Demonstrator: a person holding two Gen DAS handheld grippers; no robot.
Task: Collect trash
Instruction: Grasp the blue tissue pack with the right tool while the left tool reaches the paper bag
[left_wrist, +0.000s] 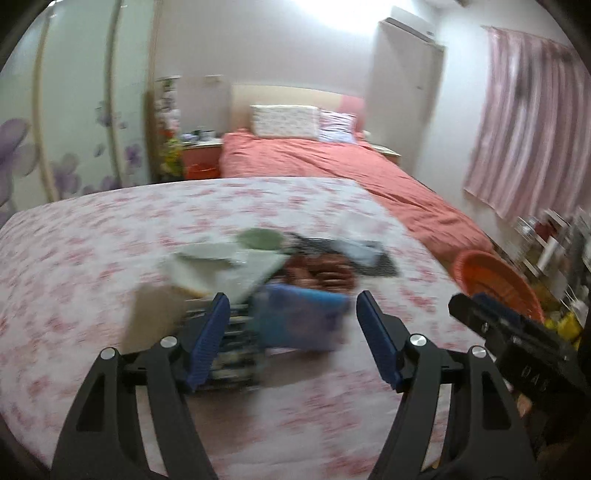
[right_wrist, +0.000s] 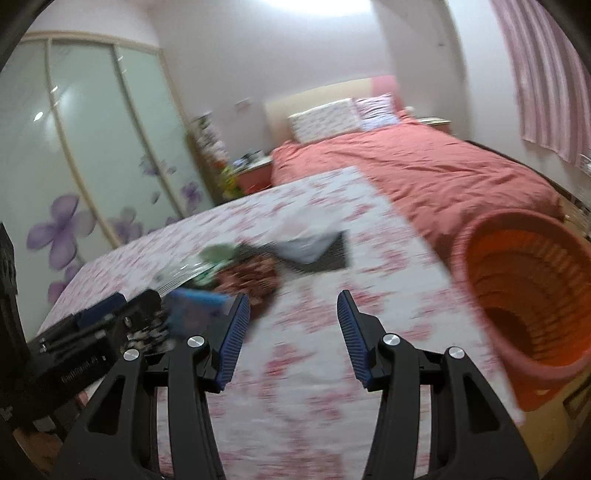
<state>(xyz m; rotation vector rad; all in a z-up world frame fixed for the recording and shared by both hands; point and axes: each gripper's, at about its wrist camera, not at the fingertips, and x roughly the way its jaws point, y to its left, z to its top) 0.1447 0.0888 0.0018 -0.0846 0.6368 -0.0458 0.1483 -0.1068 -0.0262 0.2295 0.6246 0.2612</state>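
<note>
Orange plastic, the basket (right_wrist: 524, 314) stands at the table's right edge and looks empty inside, so the collecting seems barely begun. The trash (left_wrist: 280, 280), a blurred heap of wrappers, papers and a blue packet, lies uncollected mid-table on the pink-flowered cloth (left_wrist: 92, 258). The left gripper (left_wrist: 291, 332) and right gripper (right_wrist: 291, 332) both gape with nothing held. Beyond are a red-covered bed (left_wrist: 332, 162), a pink curtain (left_wrist: 524, 122) and glass wardrobe doors (right_wrist: 85, 140).

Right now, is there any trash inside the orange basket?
No, the orange basket looks empty down its ribbed inside in the right wrist view.
</note>
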